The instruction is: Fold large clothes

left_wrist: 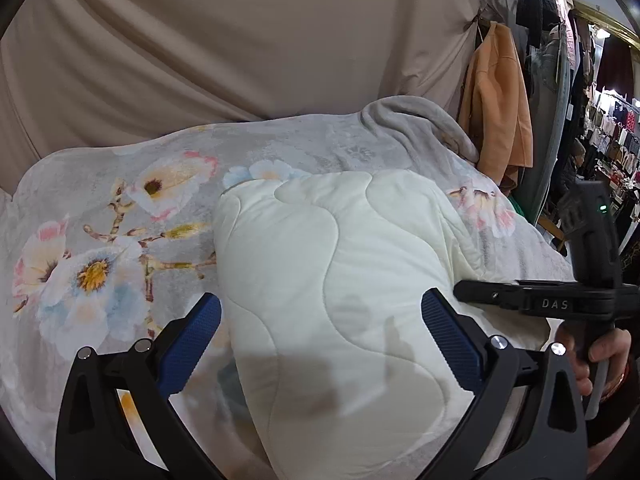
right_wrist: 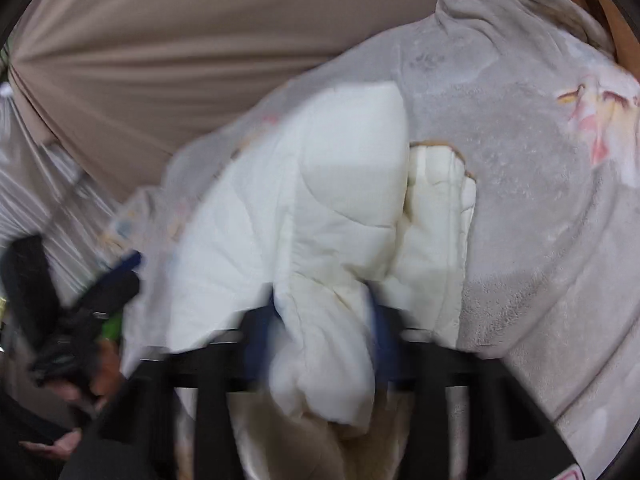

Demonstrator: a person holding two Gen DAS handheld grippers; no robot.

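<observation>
A white quilted garment (left_wrist: 332,264) lies folded on a grey floral blanket (left_wrist: 100,240). My left gripper (left_wrist: 320,316) hovers over its near part, open wide, with one blue pad (left_wrist: 196,340) off the garment's left edge and the other over its right side. In the right wrist view, which is blurred, my right gripper (right_wrist: 322,340) is shut on a bunched fold of the white garment (right_wrist: 320,208). The right gripper (left_wrist: 520,300) also shows at the garment's right edge, held by a hand (left_wrist: 600,356). The left gripper (right_wrist: 116,280) appears at the far left.
A beige curtain (left_wrist: 240,40) hangs behind the blanket-covered surface. An orange coat (left_wrist: 496,100) and racks of clothes (left_wrist: 608,140) stand at the right. A rumpled grey blanket corner (left_wrist: 420,120) rises at the back right.
</observation>
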